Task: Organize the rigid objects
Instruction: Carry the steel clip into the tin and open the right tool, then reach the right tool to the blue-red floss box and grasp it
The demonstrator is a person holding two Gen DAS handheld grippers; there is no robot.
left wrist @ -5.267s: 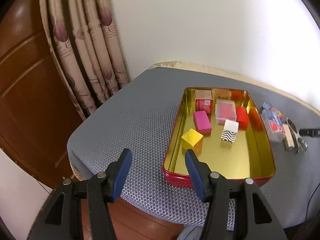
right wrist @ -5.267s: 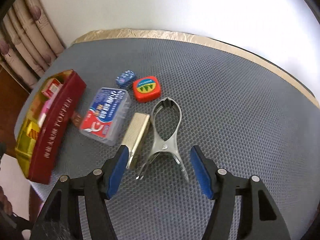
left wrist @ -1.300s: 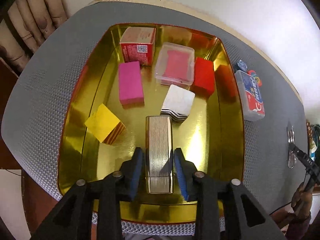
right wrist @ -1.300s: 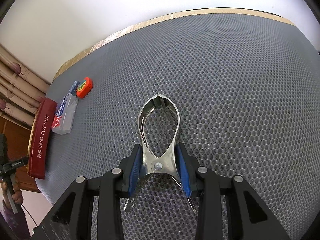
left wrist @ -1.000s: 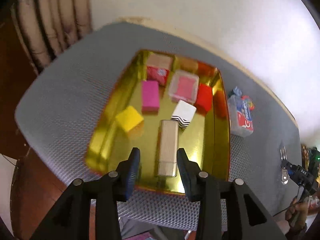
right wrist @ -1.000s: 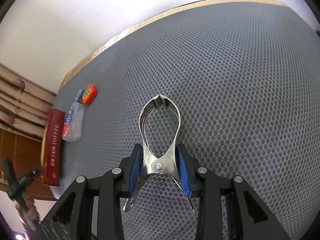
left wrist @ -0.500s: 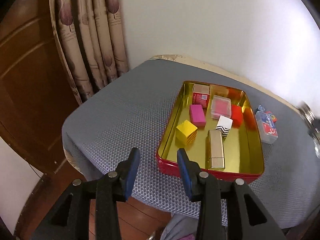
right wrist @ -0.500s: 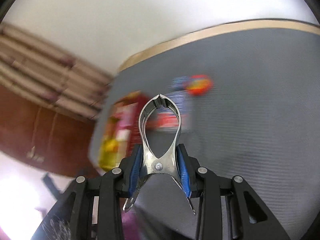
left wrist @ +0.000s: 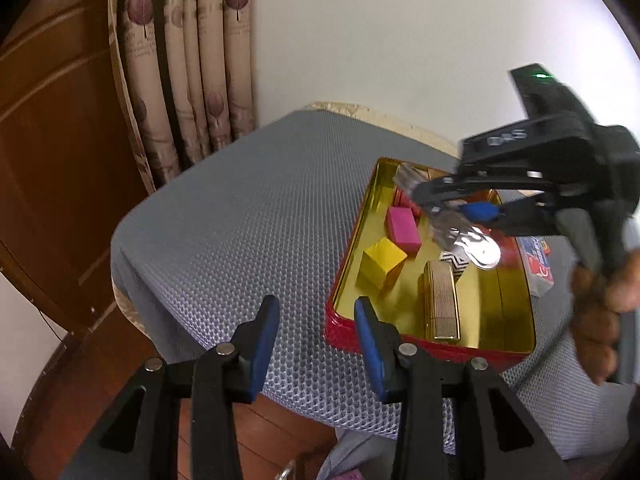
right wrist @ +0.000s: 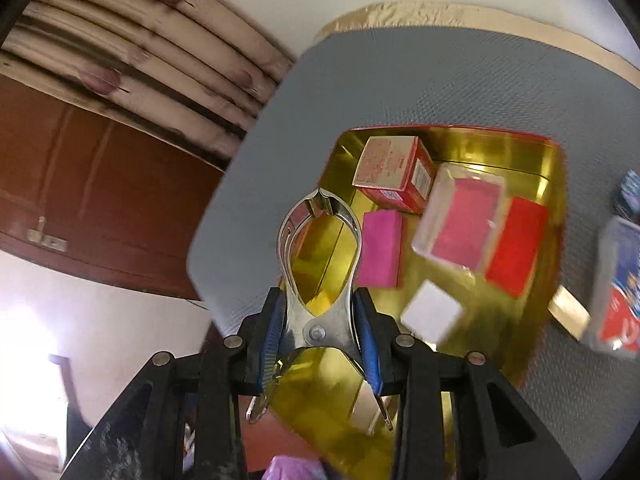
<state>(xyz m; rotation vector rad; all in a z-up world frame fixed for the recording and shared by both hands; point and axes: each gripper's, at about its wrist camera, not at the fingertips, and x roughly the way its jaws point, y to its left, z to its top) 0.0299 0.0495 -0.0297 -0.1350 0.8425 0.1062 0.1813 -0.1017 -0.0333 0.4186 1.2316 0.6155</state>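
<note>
Over the red-walled rectangular tin with the shiny gold inside [right wrist: 558,184], my right gripper [right wrist: 320,326] is clamped on a silver metal spring clamp [right wrist: 320,248], pads pinching it right at the pivot, so the pointed nose sticks out toward 12 o'clock in the right wrist view. From the left wrist view I can see that same clamp [left wrist: 474,246] hanging above the tin [left wrist: 384,344], with the hand [left wrist: 600,300] that carries the right gripper [left wrist: 460,212] at about 3 o'clock.

My left gripper [left wrist: 316,334] has its blue pads parted with nothing between them, sitting off the tin's near corner over the grey mesh-covered table [left wrist: 240,220].

Stuff already in the tin:
- ribbed gold metal case [left wrist: 440,300], lying flat near the front wall
- yellow cube [left wrist: 382,262] at roughly 10 o'clock from the gold case
- pink block [left wrist: 403,227] behind the cube
- black-and-white zigzag box [left wrist: 454,266], mostly hidden by the clamp
- red-and-white printed carton [right wrist: 394,172], clear plastic box with a pink insert [right wrist: 460,222] and a red block [right wrist: 518,246] along the far end

Outside the tin at 3 o'clock there's a clear plastic case with a red and blue label [left wrist: 540,268]. Right view is pretty blurry.
</note>
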